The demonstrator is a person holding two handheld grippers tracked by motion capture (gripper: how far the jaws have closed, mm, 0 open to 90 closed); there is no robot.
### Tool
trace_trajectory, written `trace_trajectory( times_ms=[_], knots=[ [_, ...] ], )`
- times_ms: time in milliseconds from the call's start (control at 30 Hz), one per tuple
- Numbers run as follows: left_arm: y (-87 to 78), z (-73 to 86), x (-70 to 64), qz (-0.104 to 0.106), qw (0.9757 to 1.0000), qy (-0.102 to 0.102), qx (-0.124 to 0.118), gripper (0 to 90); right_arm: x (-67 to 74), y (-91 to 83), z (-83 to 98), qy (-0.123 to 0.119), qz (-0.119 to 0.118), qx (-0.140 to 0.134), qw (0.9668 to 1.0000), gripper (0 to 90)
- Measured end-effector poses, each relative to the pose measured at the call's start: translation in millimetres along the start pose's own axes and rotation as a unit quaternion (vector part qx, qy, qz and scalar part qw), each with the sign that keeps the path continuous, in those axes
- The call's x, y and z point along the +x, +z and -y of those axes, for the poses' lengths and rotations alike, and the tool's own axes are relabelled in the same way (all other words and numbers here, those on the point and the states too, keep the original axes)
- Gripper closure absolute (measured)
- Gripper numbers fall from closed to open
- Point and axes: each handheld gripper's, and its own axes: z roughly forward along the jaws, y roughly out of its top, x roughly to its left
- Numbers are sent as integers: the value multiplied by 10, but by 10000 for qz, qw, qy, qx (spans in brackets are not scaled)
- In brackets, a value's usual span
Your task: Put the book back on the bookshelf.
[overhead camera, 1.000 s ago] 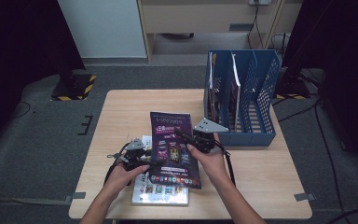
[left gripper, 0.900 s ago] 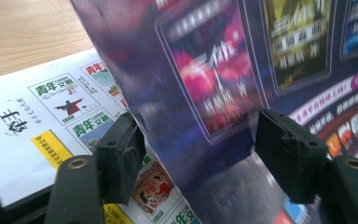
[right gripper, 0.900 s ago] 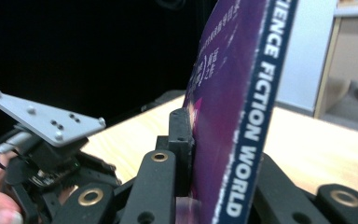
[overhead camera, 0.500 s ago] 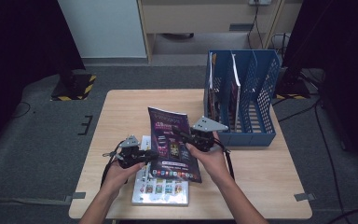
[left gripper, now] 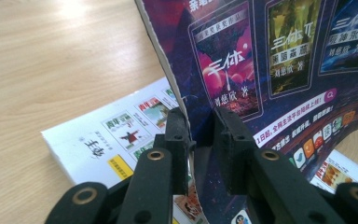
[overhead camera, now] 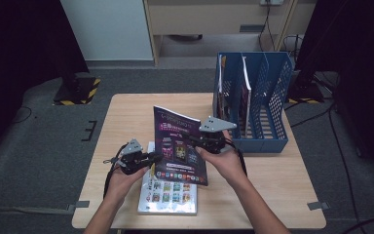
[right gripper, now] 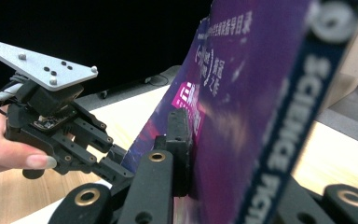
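beside the blue plastic file rack [overhead camera: 263, 105], above the white illustrated book [overhead camera: 168, 192] lying on the wooden desk [overhead camera: 126, 117], the glossy purple magazine [overhead camera: 180, 146] is held tilted up. left tongs [overhead camera: 152, 157] have just been closing and now pinch its lower left edge, while right tongs [overhead camera: 200, 142] are clamped on its right edge. i judge both pinches should stay firm and the magazine upright, spine steady, while it travels toward a free slot of the rack.
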Motion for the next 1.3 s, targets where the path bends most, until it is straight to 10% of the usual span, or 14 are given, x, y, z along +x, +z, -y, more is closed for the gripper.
trace_trajectory(
  times_ms=[1000,1300],
  knots=[
    [-86,-33,-3,-147,9995,216,-202,758,34,53,-252,-70,-206,117,9997,832],
    [-43,15,19,-398,9990,165,-90,604,52,43,-266,-111,-50,-2,9999,839]
  ],
)
